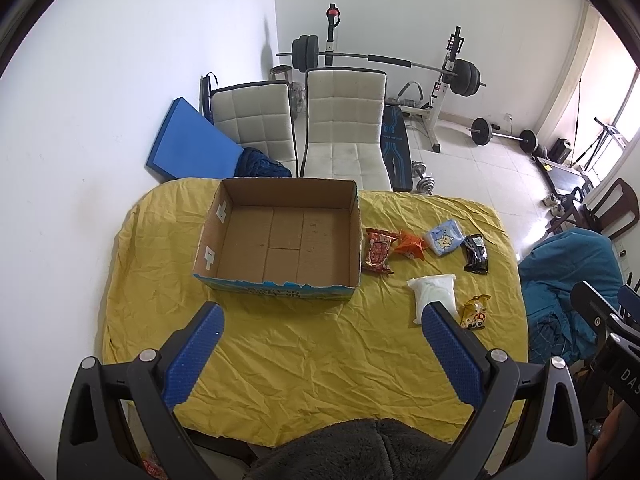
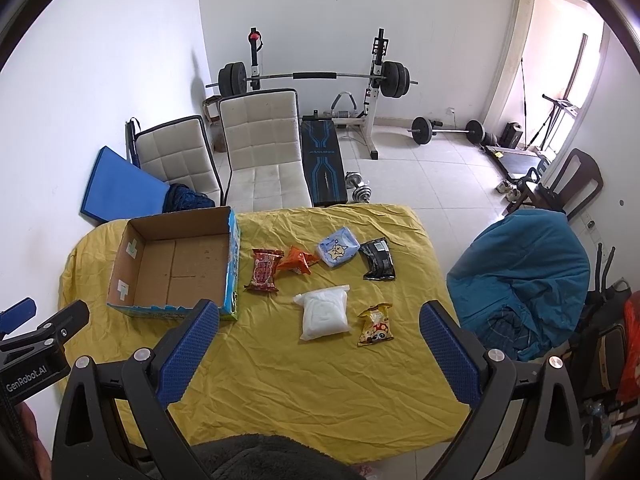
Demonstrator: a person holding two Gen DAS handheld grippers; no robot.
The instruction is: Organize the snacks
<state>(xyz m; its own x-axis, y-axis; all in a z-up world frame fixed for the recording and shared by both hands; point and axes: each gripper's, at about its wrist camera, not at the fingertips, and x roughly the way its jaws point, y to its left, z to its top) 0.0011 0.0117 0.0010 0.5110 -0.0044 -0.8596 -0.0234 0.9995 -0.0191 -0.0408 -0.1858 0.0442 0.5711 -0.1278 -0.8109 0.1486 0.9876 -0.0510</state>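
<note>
An empty cardboard box (image 1: 280, 240) (image 2: 176, 264) sits on the left of a yellow-covered table (image 1: 300, 360) (image 2: 320, 380). Right of it lie a red packet (image 1: 378, 255) (image 2: 264, 271), an orange packet (image 1: 412, 245) (image 2: 298, 260), a light blue packet (image 1: 443, 239) (image 2: 338, 248), a black packet (image 1: 476, 254) (image 2: 378, 260), a white bag (image 1: 432, 294) (image 2: 324, 312) and a yellow packet (image 1: 474, 312) (image 2: 375, 325). My left gripper (image 1: 324, 312) hangs open above the table's near part. My right gripper (image 2: 320, 308) is open too, above the near side of the white bag, holding nothing.
Two white chairs (image 1: 340, 128) (image 2: 260, 148) stand behind the table, with a blue mat (image 1: 192, 140) against the wall. A weight bench and barbells (image 2: 316, 80) fill the back. A chair draped in blue cloth (image 2: 524, 272) stands right of the table.
</note>
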